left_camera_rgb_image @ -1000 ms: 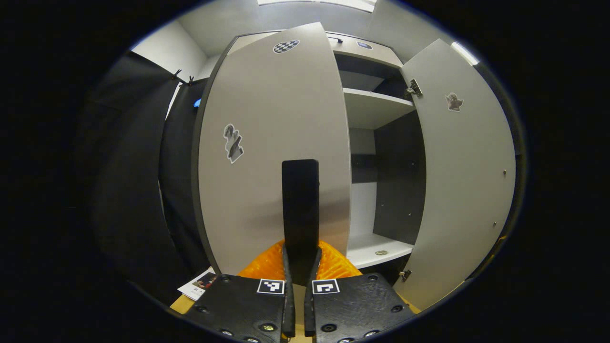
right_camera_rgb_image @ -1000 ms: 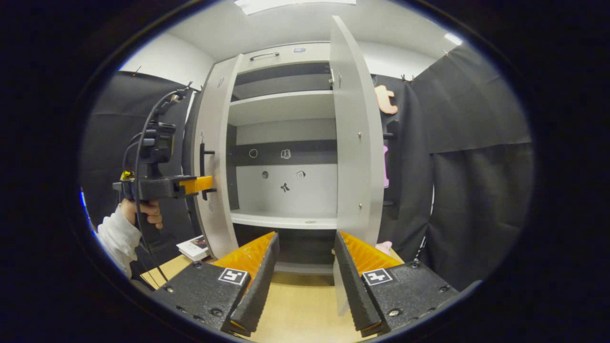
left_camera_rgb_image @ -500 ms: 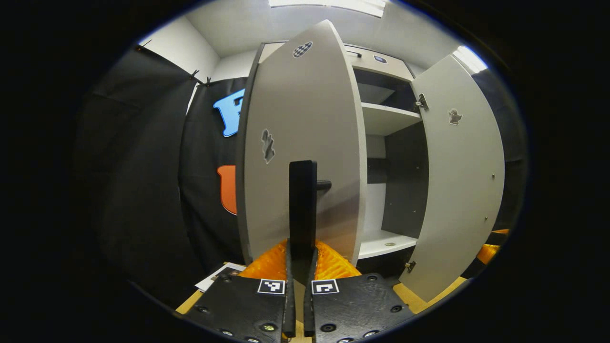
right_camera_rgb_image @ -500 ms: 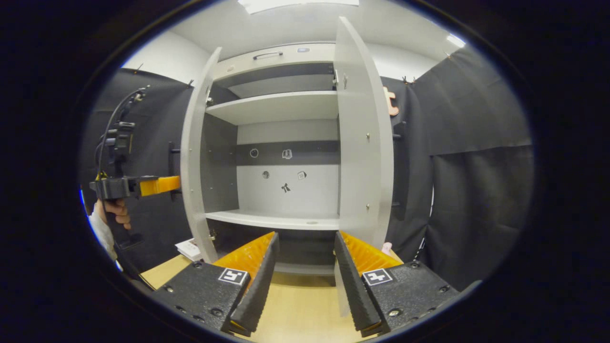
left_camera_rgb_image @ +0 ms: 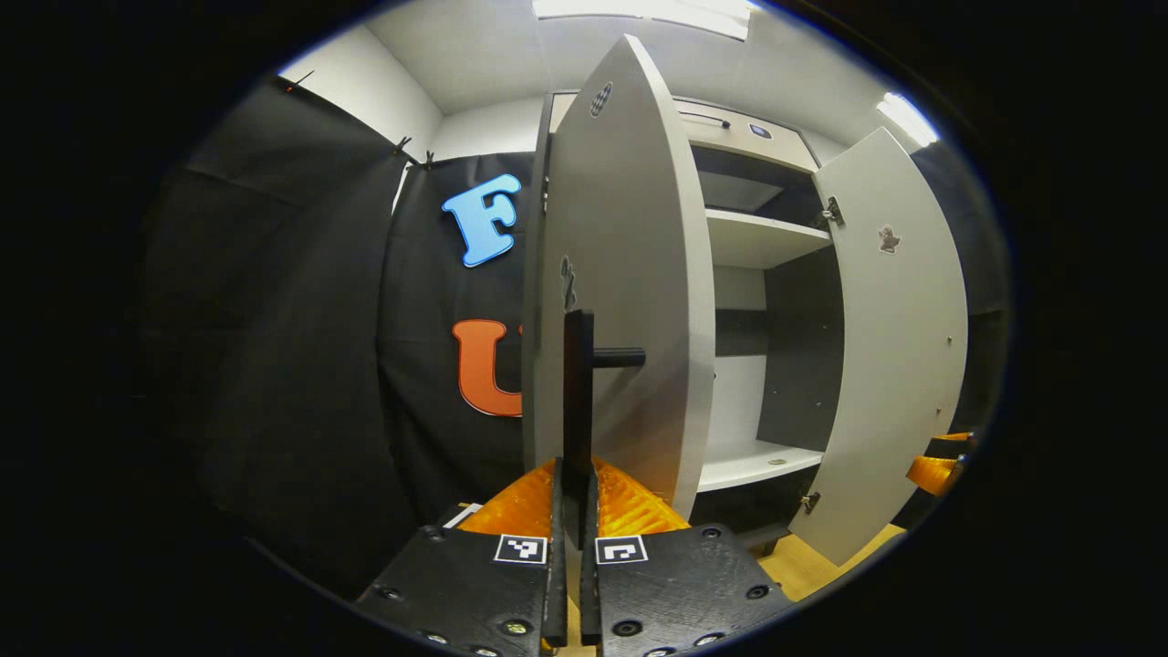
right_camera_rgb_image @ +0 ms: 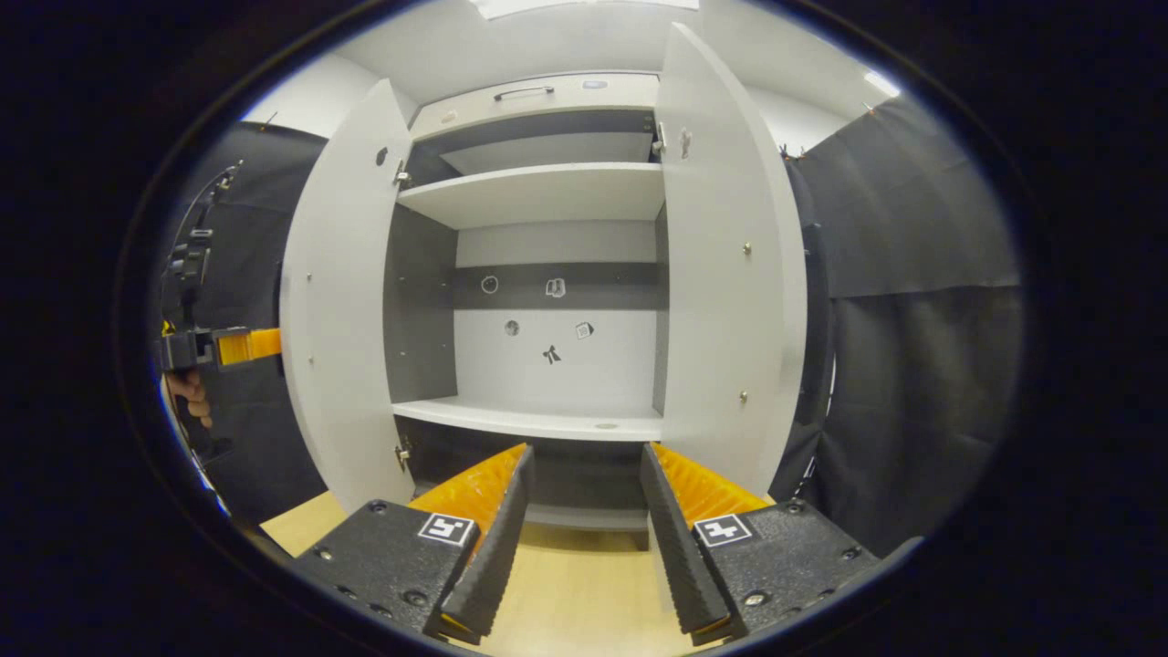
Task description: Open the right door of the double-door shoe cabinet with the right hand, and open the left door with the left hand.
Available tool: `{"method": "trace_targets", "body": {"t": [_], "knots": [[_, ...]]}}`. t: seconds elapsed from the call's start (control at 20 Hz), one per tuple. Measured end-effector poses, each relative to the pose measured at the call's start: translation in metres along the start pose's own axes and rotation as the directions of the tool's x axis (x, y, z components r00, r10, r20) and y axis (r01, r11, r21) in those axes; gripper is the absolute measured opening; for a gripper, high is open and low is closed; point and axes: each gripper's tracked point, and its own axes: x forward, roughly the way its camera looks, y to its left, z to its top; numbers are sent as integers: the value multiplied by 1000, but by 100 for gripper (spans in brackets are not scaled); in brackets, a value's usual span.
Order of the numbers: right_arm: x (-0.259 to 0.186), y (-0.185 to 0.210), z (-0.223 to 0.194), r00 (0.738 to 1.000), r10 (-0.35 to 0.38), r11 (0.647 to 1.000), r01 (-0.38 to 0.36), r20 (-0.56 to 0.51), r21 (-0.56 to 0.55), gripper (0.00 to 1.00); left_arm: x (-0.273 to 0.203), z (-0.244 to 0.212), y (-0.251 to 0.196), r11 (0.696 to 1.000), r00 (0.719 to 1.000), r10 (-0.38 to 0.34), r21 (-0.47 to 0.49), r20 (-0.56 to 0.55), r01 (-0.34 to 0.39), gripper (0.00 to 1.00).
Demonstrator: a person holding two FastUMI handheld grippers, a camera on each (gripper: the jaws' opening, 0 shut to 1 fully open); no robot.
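Left gripper view: left gripper (left_camera_rgb_image: 570, 511) at bottom centre, clamped on black door handle (left_camera_rgb_image: 578, 401) of left door (left_camera_rgb_image: 630, 274), gripped there to swing the panel outward. Right door (left_camera_rgb_image: 899, 365) at frame right, wide open.

Right gripper view: right gripper (right_camera_rgb_image: 584, 511) at bottom centre, jaws apart, holding nothing, right door (right_camera_rgb_image: 730, 274) apparently released. Shoe cabinet (right_camera_rgb_image: 547, 196) centred, shelves exposed; left door (right_camera_rgb_image: 338, 301) at left, nearly fully open.

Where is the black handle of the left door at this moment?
In the left gripper view, the black handle stands upright at the centre, on the outer face of the left door, clamped between the fingers of the left gripper.
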Motion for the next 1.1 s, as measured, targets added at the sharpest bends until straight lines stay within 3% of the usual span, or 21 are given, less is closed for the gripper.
{"method": "trace_targets", "body": {"t": [0.25, 0.3, 0.35, 0.75, 0.95, 1.1], "knots": [[9, 7, 3, 1000, 9, 1000, -9, 5, 2, 74, -1, 7, 42, 998, 998, 63, -2, 27, -63, 5], [11, 9, 4, 1000, 10, 1000, -10, 4, 1, 74, 2, 8, 54, 998, 998, 62, 4, 28, -62, 17], [12, 9, 4, 1000, 10, 1000, -10, 4, -3, 74, 3, 6, 53, 999, 999, 31, -35, 22, -30, 0], [19, 17, 3, 1000, 11, 1000, -12, -8, -13, 74, 2, 6, 72, 994, 995, -95, -42, 32, 96, 1], [21, 21, 0, 1000, 8, 1000, -9, -20, -25, 74, -11, 0, 76, 995, 997, -72, 68, 27, 70, 4], [20, 22, -8, 1000, 10, 1000, -11, -9, -26, 75, -38, -7, 79, 991, 1000, -4, 132, 27, 0, 2]]}}
